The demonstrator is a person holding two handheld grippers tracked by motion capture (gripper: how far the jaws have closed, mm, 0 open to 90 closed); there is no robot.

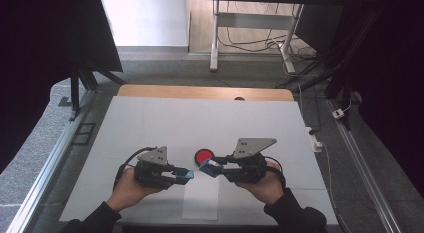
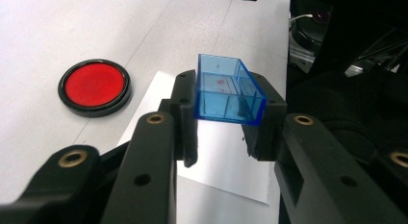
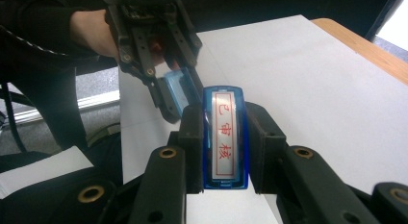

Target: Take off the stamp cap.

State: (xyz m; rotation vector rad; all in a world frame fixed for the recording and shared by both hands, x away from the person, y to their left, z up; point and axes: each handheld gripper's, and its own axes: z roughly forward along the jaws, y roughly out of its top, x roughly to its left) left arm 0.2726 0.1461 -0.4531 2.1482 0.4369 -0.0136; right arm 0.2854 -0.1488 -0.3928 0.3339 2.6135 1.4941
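A wooden bench [image 1: 150,91] under a white sheet [image 1: 150,123] stands on grey floor [image 1: 165,70]. Beyond its far edge are the white legs of another desk [image 1: 215,38] and tangled cables [image 1: 260,43]. Metal rails [image 1: 50,163] flank it left and right.

In the left gripper view, the jaws of the left hand-held gripper [image 2: 230,119] cover the side walls of the blue cap [image 2: 227,92], and red marks inside it are too blurred to read. Below the cap, the white paper sheet [image 2: 221,161] is partly hidden by the jaws. In the high view, the person's forearms are cut off at the bottom edge.
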